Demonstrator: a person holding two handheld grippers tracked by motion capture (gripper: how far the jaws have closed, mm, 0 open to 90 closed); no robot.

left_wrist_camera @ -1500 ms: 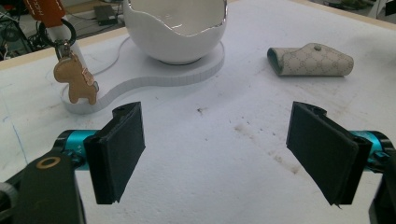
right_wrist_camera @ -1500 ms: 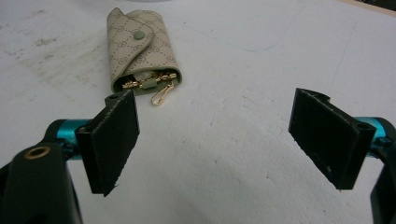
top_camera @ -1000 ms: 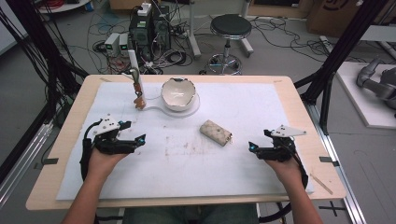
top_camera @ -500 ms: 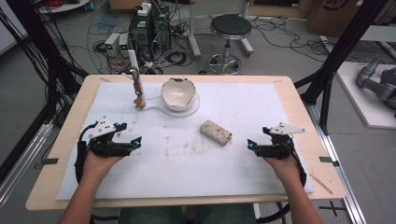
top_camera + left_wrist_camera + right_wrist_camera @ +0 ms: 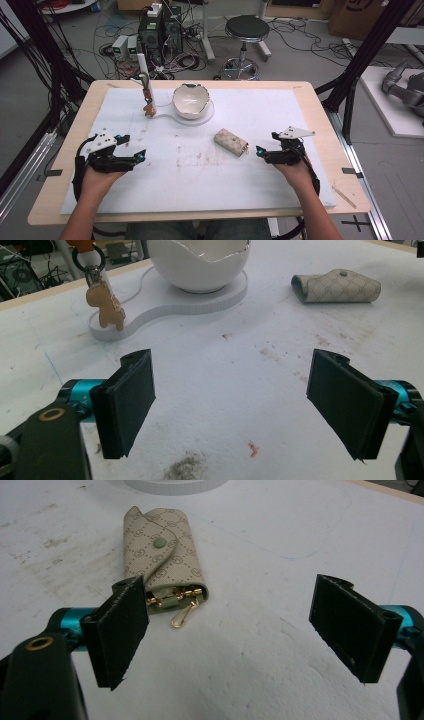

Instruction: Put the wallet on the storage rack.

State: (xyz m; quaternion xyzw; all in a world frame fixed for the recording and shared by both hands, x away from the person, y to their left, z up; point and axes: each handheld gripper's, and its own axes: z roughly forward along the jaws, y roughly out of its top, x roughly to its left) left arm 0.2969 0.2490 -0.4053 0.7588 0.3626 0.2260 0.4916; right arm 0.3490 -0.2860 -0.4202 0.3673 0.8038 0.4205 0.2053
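Key pouch: one, lying flat | bowl: one | left gripper, right gripper: jaws held wide, nothing gripped.

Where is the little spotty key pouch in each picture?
High view: the key pouch lies mid-table, nearer the right tool.
Left gripper view: key pouch at upper right, beside the white bowl.
Right gripper view: key pouch at upper left, gold clip toward the camera.
Shared landmark: the bowl's flat white base.
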